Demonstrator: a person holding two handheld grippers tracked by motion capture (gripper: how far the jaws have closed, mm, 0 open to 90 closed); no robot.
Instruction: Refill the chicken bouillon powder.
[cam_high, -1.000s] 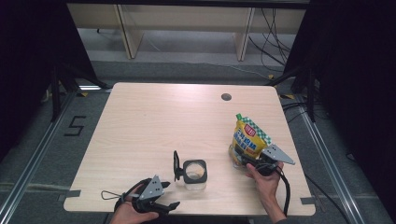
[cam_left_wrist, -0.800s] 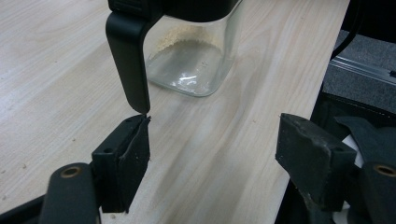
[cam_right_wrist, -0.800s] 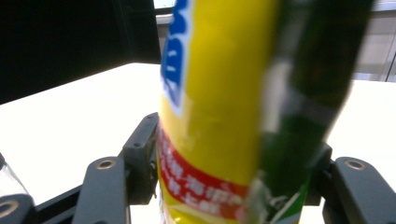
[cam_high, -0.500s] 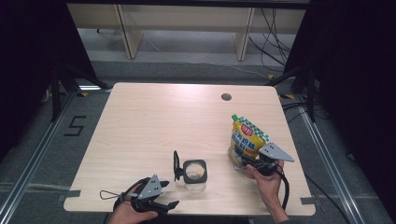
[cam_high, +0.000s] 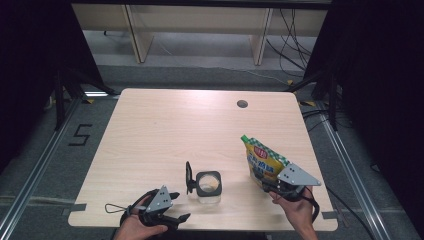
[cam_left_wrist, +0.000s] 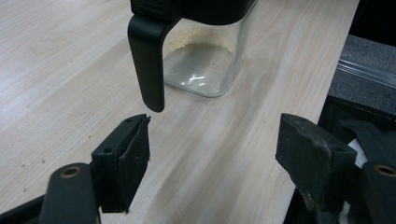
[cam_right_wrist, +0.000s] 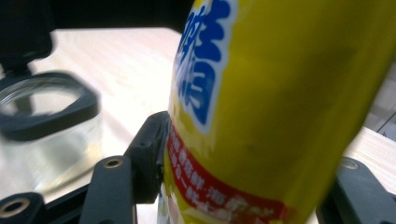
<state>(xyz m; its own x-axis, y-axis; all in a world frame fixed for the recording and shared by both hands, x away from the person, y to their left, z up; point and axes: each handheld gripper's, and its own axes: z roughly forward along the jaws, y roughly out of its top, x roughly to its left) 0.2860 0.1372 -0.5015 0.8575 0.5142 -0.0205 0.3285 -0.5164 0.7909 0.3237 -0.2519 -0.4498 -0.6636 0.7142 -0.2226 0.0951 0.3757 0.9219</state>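
Left gripper: near the table's front edge, towards its left corner; jaws apart, nothing between them, aimed at the jar.

Glass jar: square, black rim, hinged black lid standing open on its left side; upright at the front middle of the table; pale powder at the bottom.

Yellow pouch: near the front right corner, long axis tilted, green-checked top pointing up and back-left; clamped low down.

Right gripper: jaws just closing, pads pressed on the pouch.

Yellow pouch (tilted) beside glass jar
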